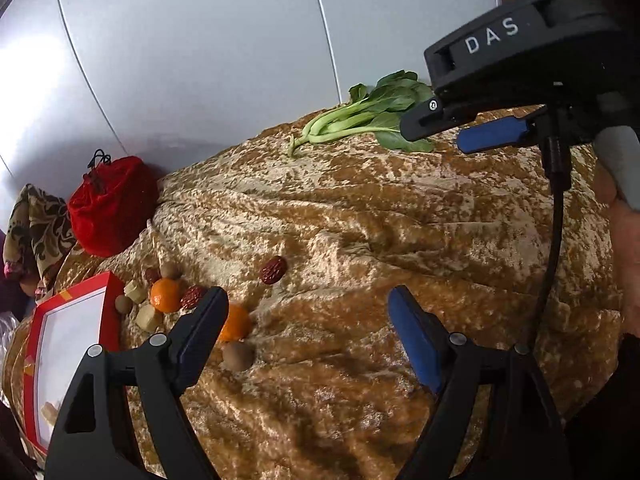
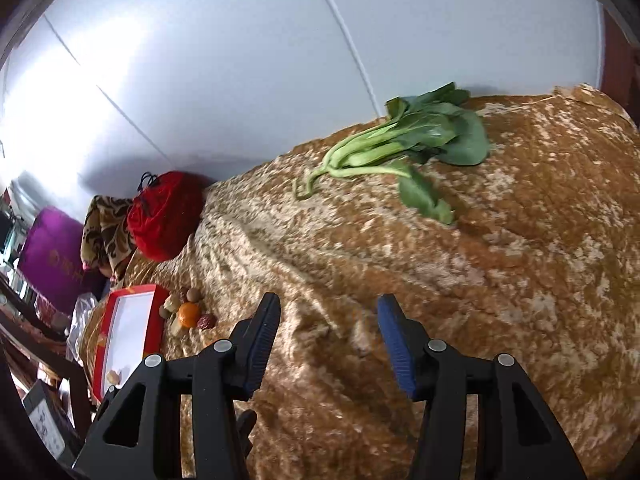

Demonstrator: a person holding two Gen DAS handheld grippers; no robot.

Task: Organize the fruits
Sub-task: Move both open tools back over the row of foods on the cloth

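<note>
A pale grey panelled wall (image 2: 240, 80) with thin seams stands behind the table. A bright glare of light falls on its left part. A crumpled gold-brown velvet cloth (image 2: 500, 280) covers the table (image 1: 360, 420) to its far edge. Dark wooden furniture (image 2: 52, 344) stands at lower left.

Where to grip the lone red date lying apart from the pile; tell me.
Grip the red date across its narrow middle, coming from above. It lies flat on the cloth, long axis slanted, with bare cloth on both sides, so fingers can straddle it freely.

Oranges (image 1: 165, 294), dates (image 1: 273, 269) scattered beside red box (image 1: 113, 312).
</note>
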